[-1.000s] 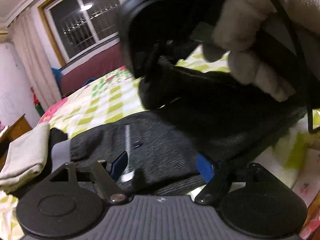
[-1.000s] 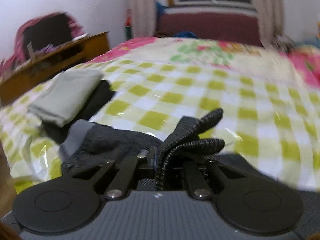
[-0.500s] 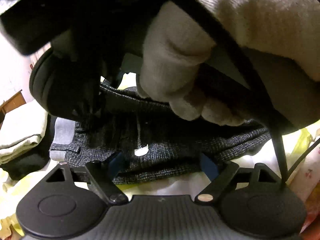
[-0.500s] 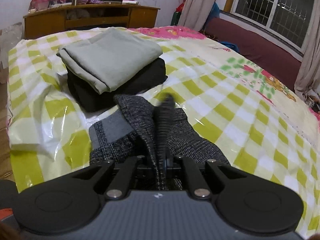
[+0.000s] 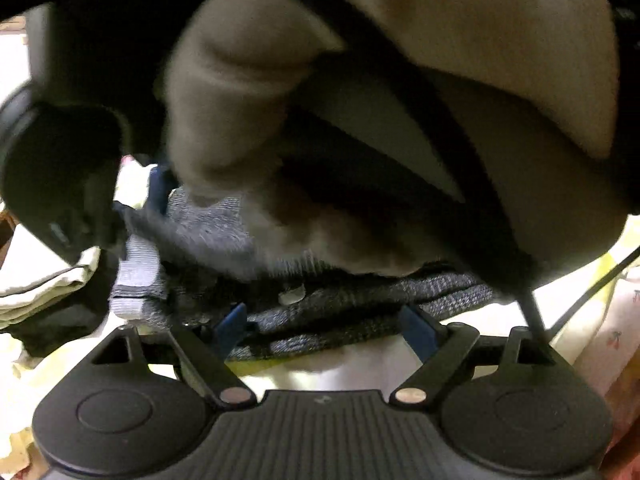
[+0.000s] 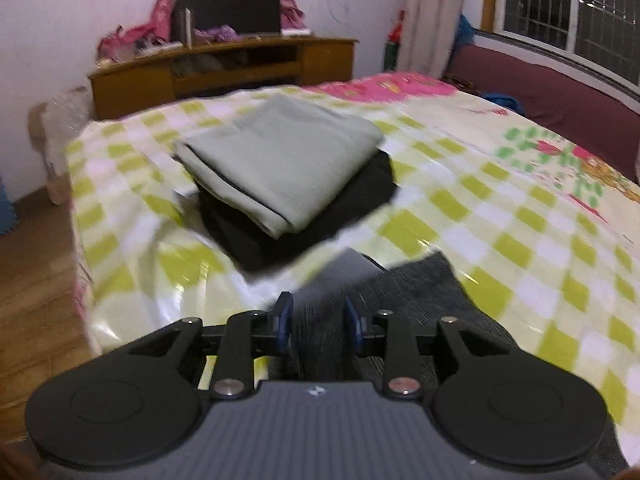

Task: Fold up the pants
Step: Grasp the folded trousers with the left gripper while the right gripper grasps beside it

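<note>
Dark grey knit pants lie folded in layers on the checked bedspread.

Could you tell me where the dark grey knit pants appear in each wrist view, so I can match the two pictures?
Left wrist view: the dark grey pants lie folded across the lower middle, just beyond the wide-open left tool.
Right wrist view: the pants sit at bottom centre, running under the right tool, whose jaws are opening.
Shared landmark: the pale green folded garment, at the left edge in the left view.
</note>
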`<state>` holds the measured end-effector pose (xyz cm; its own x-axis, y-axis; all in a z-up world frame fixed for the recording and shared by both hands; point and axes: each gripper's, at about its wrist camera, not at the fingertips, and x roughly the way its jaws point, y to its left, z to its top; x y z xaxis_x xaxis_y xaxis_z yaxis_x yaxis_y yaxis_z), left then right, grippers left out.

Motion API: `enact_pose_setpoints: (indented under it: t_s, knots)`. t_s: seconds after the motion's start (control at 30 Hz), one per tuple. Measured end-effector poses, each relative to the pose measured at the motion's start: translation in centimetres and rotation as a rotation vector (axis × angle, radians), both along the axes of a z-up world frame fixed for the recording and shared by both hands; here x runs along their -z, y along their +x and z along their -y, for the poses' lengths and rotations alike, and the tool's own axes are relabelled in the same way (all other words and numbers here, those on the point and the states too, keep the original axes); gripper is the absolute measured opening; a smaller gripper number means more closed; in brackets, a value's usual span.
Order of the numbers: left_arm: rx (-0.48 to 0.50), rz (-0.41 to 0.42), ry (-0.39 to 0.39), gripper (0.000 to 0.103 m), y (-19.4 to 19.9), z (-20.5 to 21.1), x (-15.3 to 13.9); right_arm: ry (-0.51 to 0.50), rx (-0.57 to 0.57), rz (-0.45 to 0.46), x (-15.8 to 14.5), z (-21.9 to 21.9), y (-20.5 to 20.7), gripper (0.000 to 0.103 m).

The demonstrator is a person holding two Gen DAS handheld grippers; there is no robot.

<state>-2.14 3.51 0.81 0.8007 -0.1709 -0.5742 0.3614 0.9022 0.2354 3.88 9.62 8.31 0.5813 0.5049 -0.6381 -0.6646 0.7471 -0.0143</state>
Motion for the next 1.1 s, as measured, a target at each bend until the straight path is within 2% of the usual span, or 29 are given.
enact_pose_setpoints:
  t_s: [0.03, 0.1, 0.23, 0.3, 0.4, 0.47, 0.5, 0.57, 0.7, 0.8, 0.87, 0.93, 1.1]
  knots:
    - [-0.008, 0.0, 0.004, 0.097, -0.1, -0.1, 0.0, -0.011, -0.003, 0.015, 0.0, -0.5, -0.1, 0.02]
    - [-0.032, -0.006, 0.015, 0.097, -0.1, -0.4, 0.0, -0.032, 0.006, 0.046, 0.1, -1.0, -0.1, 0.01]
    - [-0.056, -0.018, 0.02, 0.097, 0.3, -0.3, 0.1, -0.076, 0.063, 0.093, -0.1, -0.1, 0.2, 0.009]
    - [-0.047, 0.0, 0.017, 0.097, 0.2, -0.3, -0.1, -0.054, 0.076, 0.067, -0.2, 1.1, 0.4, 0.017]
    - [-0.038, 0.039, 0.001, 0.097, -0.4, -0.5, -0.6, -0.001, 0.108, -0.037, -0.4, 2.8, 1.2, 0.034]
    - [-0.054, 0.054, -0.016, 0.097, -0.2, -0.9, -0.8, 0.052, 0.126, -0.098, -0.6, 3.7, 1.7, 0.036]
    - [-0.071, 0.058, -0.027, 0.097, 0.0, -1.2, -0.8, 0.066, 0.128, -0.117, -0.6, 3.8, 2.0, 0.04]
    - [-0.1, 0.045, -0.055, 0.097, 0.6, -1.7, -0.9, 0.059, 0.134, -0.125, -0.6, 3.6, 2.7, 0.046]
    - [-0.142, 0.008, -0.11, 0.097, 2.1, -3.1, -0.5, 0.0, 0.131, -0.089, -0.3, 3.4, 4.8, 0.051]
    - [-0.162, -0.001, -0.166, 0.099, 2.8, -4.1, -0.6, 0.029, 0.107, -0.095, -0.3, 4.8, 6.8, 0.056]
    - [-0.18, 0.015, -0.19, 0.1, 3.2, -4.8, -0.6, 0.069, 0.088, -0.136, -0.1, 6.0, 8.3, 0.063]
    - [-0.217, 0.045, -0.189, 0.099, 3.5, -5.5, -0.5, 0.104, 0.076, -0.184, 0.4, 7.1, 10.0, 0.063]
    - [-0.233, 0.011, -0.3, 0.099, 4.2, -7.0, -0.1, 0.202, 0.045, -0.318, 2.3, 8.8, 13.9, 0.063]
